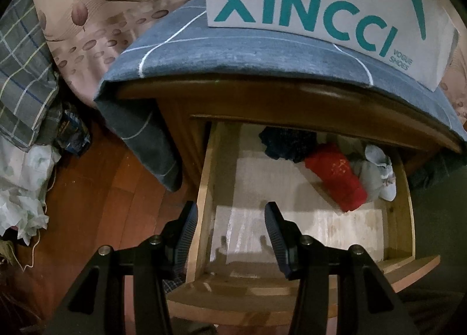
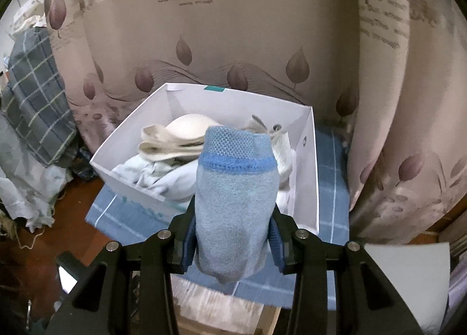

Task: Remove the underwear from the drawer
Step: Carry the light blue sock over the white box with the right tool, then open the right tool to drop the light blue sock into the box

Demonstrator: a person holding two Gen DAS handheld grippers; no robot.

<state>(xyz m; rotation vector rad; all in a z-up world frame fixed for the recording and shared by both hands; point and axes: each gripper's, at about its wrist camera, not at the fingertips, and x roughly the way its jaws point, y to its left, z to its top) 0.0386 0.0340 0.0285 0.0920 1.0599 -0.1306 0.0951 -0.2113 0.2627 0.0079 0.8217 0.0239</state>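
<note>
Drawer (image 1: 306, 189) stands pulled out in the lower middle of my left view, its pale lined floor mostly bare; against its far right side lie a dark bundle (image 1: 287, 142), a red folded piece (image 1: 335, 177) and some pale grey-white items (image 1: 376, 171). In my right view a white box (image 2: 309, 165) sits at centre, holding cream and pale blue underwear (image 2: 175, 142). The box rests on a blue checked cloth (image 2: 332, 160) that covers the wooden nightstand (image 1: 175, 119). A leaf-print curtain (image 2: 233, 43) hangs behind it, and red-brown wood floor (image 1: 102, 183) shows at lower left. My left tool (image 1: 230, 212) hangs half open over the drawer's near left corner, gripping nothing. My right tool (image 2: 233, 209) is clamped on a light blue knit piece (image 2: 236, 189) with a darker blue band, held in front of the box.
</note>
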